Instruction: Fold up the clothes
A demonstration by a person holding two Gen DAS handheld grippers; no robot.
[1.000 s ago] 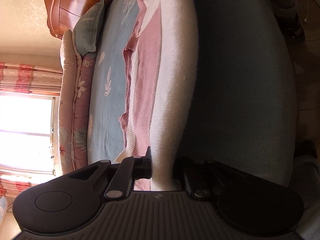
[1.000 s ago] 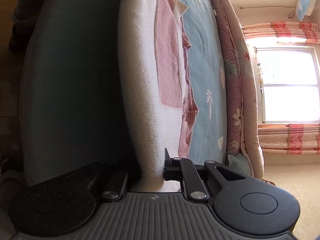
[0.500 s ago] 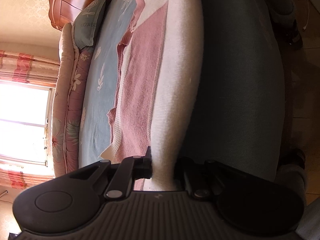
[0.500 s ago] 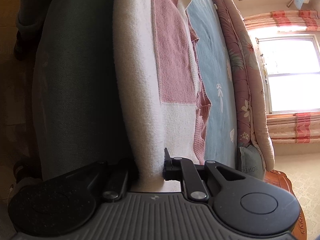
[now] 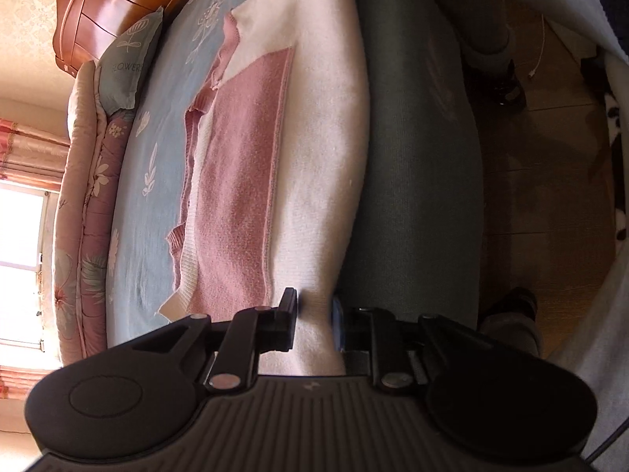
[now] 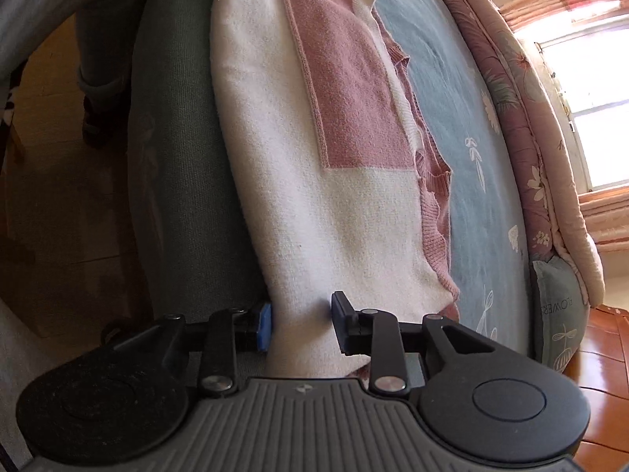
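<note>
A white knit sweater [image 5: 314, 157] with a pink panel [image 5: 243, 181] lies folded along the near edge of the bed's blue flowered sheet [image 5: 157, 181]. Its thick white fold runs between the fingers of my left gripper [image 5: 314, 314], which is shut on it. From the other end, my right gripper [image 6: 300, 322] is shut on the same white fold of the sweater [image 6: 346, 216], blue pads showing at the cloth. Pink ribbed cuffs and hem poke out on the sheet [image 6: 471, 196] side.
The bed's grey-green side [image 5: 412, 196] drops to a wooden floor where a person's legs [image 5: 491, 39] stand. A rolled floral quilt [image 5: 82, 216], a pillow [image 5: 125, 63] and a wooden headboard [image 5: 106, 4] border the sheet's far side.
Both grippers have lifted and tilted over the bed with the fold still held, so much more of the sweater's top face and pink panel shows than before.
</note>
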